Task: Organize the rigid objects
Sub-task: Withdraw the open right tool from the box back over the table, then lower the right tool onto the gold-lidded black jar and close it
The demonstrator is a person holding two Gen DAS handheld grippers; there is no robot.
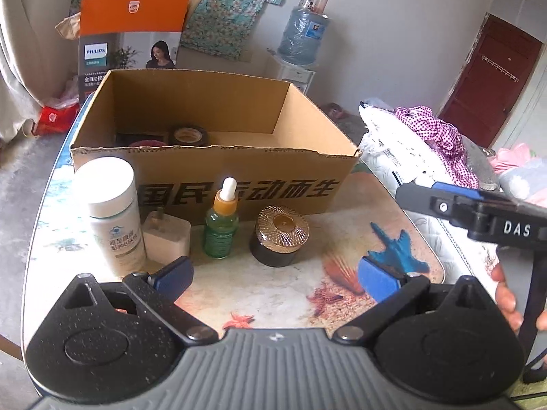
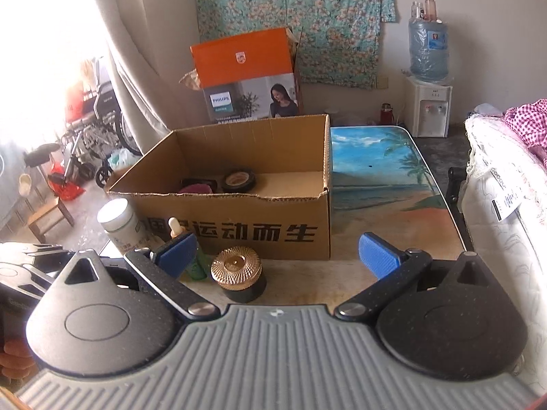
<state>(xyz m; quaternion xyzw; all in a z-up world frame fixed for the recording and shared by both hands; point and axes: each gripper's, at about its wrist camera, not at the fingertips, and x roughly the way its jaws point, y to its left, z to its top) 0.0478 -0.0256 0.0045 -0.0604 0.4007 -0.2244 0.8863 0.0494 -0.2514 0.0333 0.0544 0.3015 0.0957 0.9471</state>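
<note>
An open cardboard box (image 1: pixel 239 184) (image 2: pixel 259 229) stands on the table and holds a tape roll (image 1: pixel 189 135) (image 2: pixel 238 180) and dark items. In front of it stand a white pill bottle (image 1: pixel 114 217) (image 2: pixel 119 227), a white square jar (image 1: pixel 167 235), a green dropper bottle (image 1: pixel 221 220) (image 2: pixel 196 263) and a dark jar with a gold lid (image 1: pixel 278 235) (image 2: pixel 238 273). My left gripper (image 1: pixel 275 276) is open, just short of this row. My right gripper (image 2: pixel 277 256) is open too, with the gold-lidded jar low between its fingers.
The table (image 1: pixel 359 239) (image 2: pixel 376 184) has a beach picture on top. An orange and grey appliance carton (image 1: pixel 133 30) (image 2: pixel 249 78) stands behind the box. A bed with clothes (image 1: pixel 437 136) (image 2: pixel 506 177) lies to the right, a water dispenser (image 2: pixel 429 68) at the wall.
</note>
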